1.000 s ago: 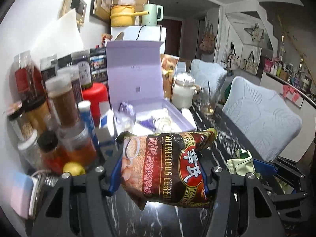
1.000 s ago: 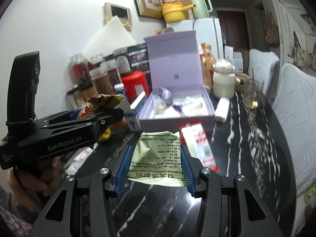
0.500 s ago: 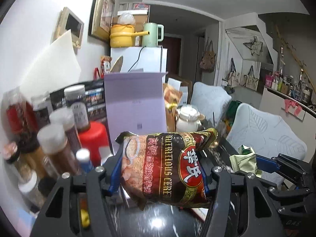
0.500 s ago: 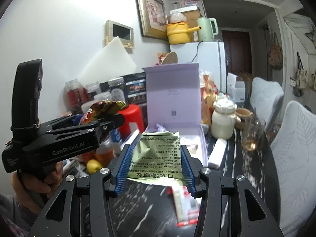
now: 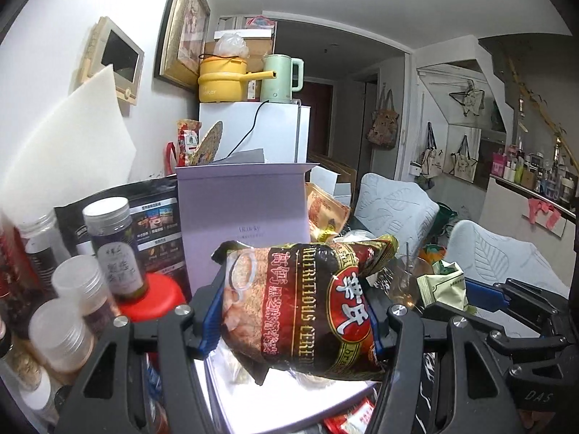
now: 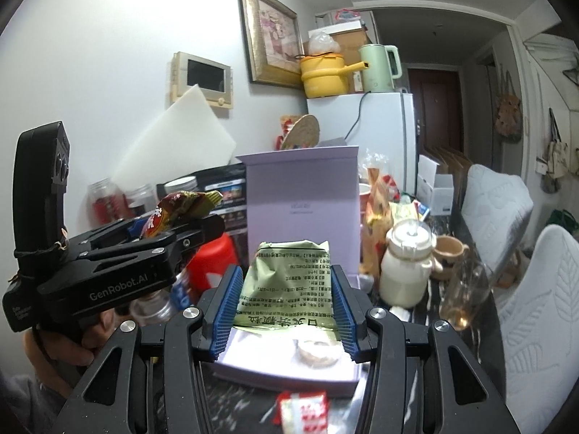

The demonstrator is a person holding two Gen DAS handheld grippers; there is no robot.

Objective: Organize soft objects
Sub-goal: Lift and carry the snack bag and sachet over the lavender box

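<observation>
Home dining area: fridge (image 6: 376,144) at 12 o'clock, pot (image 6: 324,76) and kettle (image 6: 378,68) on top; jars (image 5: 87,289) at 9; chairs (image 5: 499,256) at 3.

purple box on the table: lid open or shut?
Open. The purple box's lid stands upright behind the tray, and items lie visible inside, below the green packet held by the right gripper.

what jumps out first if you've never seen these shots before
Front and centre in the left wrist view, the left claw grips a dark red cereal packet. The right claw likewise pinches a pale green sachet. Just behind both stands an open lilac gift box, its lid upright, amid crowded jars.
</observation>
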